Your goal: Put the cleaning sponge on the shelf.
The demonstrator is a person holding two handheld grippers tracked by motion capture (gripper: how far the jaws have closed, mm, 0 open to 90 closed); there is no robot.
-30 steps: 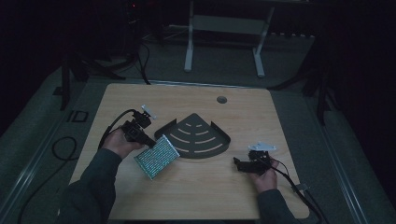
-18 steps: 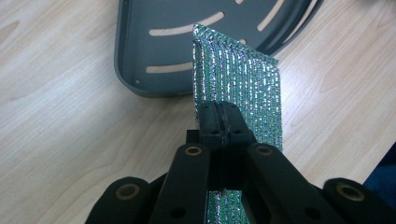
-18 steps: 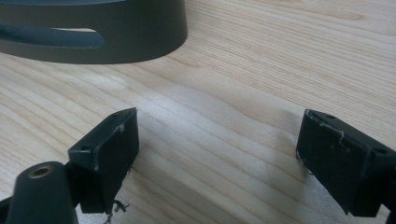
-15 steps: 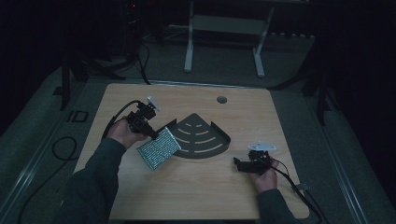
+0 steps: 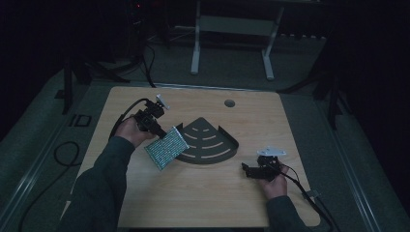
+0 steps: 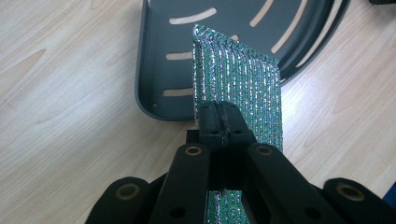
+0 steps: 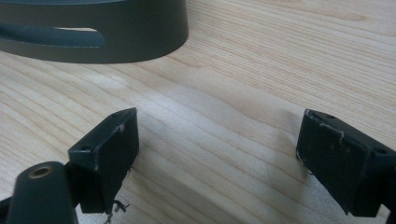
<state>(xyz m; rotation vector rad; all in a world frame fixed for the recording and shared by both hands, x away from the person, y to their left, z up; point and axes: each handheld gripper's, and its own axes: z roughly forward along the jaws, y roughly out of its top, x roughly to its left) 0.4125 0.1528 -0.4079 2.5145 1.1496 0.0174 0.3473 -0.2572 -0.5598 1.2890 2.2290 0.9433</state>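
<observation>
High view: my left gripper (image 5: 157,126) pinched the sponge (image 5: 167,147) left of centre, over the tray (image 5: 212,145) edge. Right gripper (image 5: 246,169) lay spread, lower right on table (image 5: 193,198).

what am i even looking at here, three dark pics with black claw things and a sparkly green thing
These are three cameras on one moment. A person sits at a wooden table and holds a hand-held two-jaw gripper in each hand; there is no robot arm.

The wide picture looks down from above. The left gripper is at its left, the right gripper at its right.

The other two pictures come from cameras riding on the grippers, looking along their black jaws.

On the table lies a dark fan-shaped tray with curved slots. The left gripper is shut on the edge of a glittery green scouring pad, which it holds over the tray's near rim. The right gripper is open, low over bare wood, holding nothing.
</observation>
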